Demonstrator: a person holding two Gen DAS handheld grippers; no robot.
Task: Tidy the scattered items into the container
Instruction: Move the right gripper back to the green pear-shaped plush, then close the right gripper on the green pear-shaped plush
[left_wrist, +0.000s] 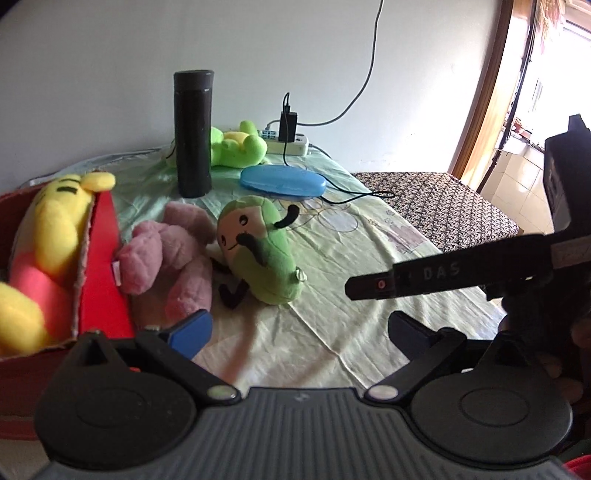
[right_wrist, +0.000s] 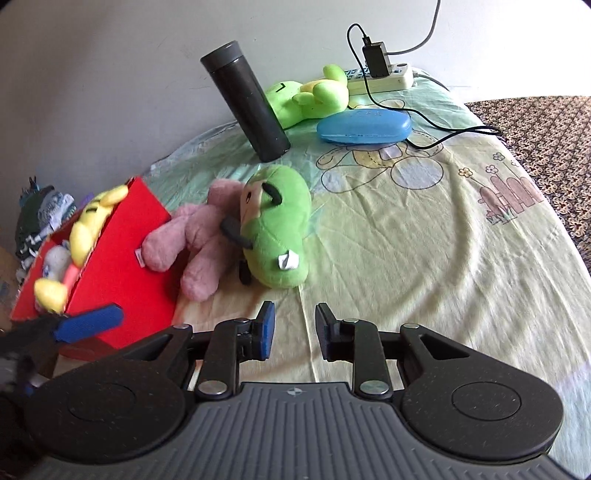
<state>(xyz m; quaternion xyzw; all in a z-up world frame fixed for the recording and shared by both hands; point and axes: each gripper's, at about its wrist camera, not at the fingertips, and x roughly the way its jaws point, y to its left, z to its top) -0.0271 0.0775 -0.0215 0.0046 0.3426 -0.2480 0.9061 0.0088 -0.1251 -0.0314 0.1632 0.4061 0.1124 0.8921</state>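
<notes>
1. Nearest the onlooker, over a pale green printed bedsheet, 2 handheld grippers hang with nothing in them. The left gripper has its blue-padded fingers spread wide. The right gripper has its fingers a narrow gap apart, bare sheet between them.
2. At the left edge stands a red cardboard box, open on top. A yellow and pink plush lies inside it, its top poking over the rim. Something white sits in there too; too small to identify.
3. Just beside the box wall, touching it, a pink plush sprawls on the sheet.
4. Leaning against the pink one, a green pear-shaped plush with a face and black limbs lies tilted, outside the box.
5. Farther back, a black cylindrical flask stands upright.
6. Right of the flask, a blue glasses case lies flat, with a black cable running past it.
7. Behind both, a lime green plush lies near the wall.
8. Farthest, a white power strip with a black charger plugged in.
</notes>
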